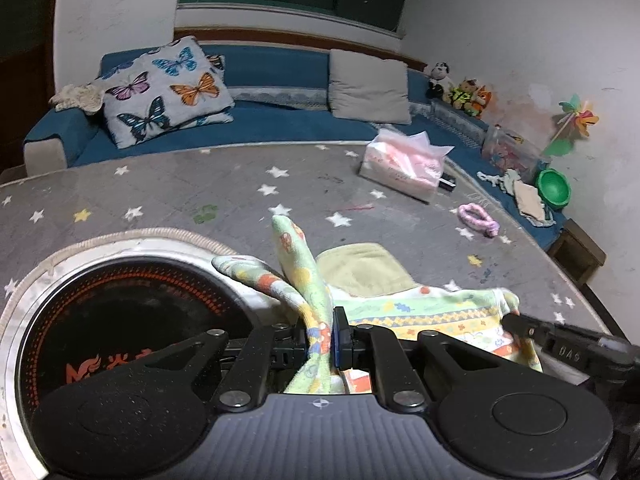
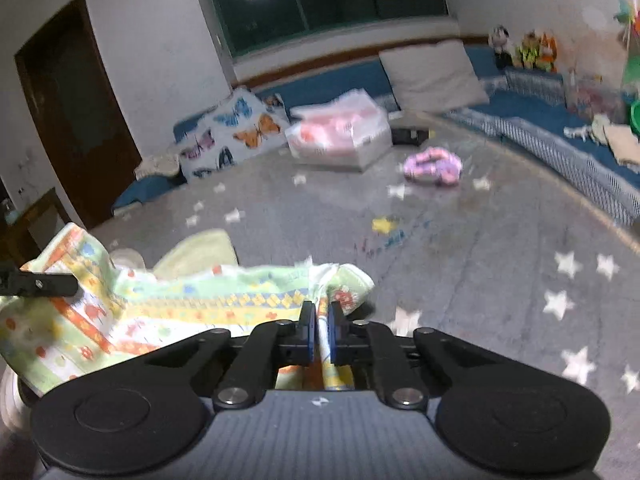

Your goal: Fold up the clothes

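A small child's garment (image 1: 436,312) with green, yellow and orange print is held above the grey star-patterned table (image 1: 180,188). My left gripper (image 1: 326,334) is shut on one bunched edge of it, and a fold sticks up past the fingers. My right gripper (image 2: 322,326) is shut on the other edge of the garment (image 2: 180,304). The cloth stretches between the two grippers. The right gripper's fingers (image 1: 520,326) show at the right of the left wrist view; the left gripper's fingers (image 2: 56,284) show at the left of the right wrist view.
A round black cooktop (image 1: 120,320) is set in the table under my left gripper. A pink tissue pack (image 1: 404,164) and a pink hair tie (image 1: 478,218) lie farther back. A blue sofa (image 1: 272,120) with cushions, toys and a green bowl (image 1: 554,188) surrounds the table.
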Demonstrator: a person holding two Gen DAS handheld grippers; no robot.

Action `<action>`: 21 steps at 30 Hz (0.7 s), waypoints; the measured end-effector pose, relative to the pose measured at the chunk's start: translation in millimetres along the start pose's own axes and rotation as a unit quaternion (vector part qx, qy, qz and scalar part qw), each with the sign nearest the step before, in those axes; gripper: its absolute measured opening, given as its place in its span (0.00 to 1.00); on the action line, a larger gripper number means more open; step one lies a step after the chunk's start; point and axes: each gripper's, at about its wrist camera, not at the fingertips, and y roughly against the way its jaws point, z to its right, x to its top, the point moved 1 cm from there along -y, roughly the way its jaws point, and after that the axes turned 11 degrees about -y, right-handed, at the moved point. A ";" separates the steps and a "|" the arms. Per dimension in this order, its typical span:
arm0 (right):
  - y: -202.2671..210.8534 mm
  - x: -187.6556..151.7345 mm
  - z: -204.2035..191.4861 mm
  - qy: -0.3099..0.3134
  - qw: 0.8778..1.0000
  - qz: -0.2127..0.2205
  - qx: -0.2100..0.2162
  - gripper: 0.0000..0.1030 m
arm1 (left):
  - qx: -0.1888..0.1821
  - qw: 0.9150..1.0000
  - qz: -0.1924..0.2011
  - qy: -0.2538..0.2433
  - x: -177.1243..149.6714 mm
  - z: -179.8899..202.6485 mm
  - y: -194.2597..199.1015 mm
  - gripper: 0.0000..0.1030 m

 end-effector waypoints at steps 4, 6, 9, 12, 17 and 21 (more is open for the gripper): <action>21.0 21.8 -0.4 0.017 0.999 0.036 -0.017 0.04 | -0.018 1.000 0.008 -0.008 8.9 12.5 -2.3 0.10; 28.7 32.3 2.7 0.024 0.998 0.050 -0.032 0.04 | -0.028 0.999 0.009 -0.012 11.8 20.1 -6.7 0.10; 32.0 41.5 13.4 0.027 0.996 0.057 -0.057 0.04 | -0.038 0.999 0.003 -0.021 11.3 31.8 -18.8 0.10; 25.7 40.8 26.2 0.023 0.995 0.045 -0.088 0.04 | -0.030 0.999 -0.018 -0.030 6.1 37.4 -35.7 0.15; 13.3 30.8 48.1 0.005 0.991 0.022 -0.129 0.09 | 0.010 0.998 -0.039 -0.042 -1.7 29.7 -43.3 0.40; 11.7 30.7 37.5 0.011 0.996 0.018 -0.091 0.09 | 0.025 0.998 -0.022 -0.048 5.8 25.5 -38.4 0.39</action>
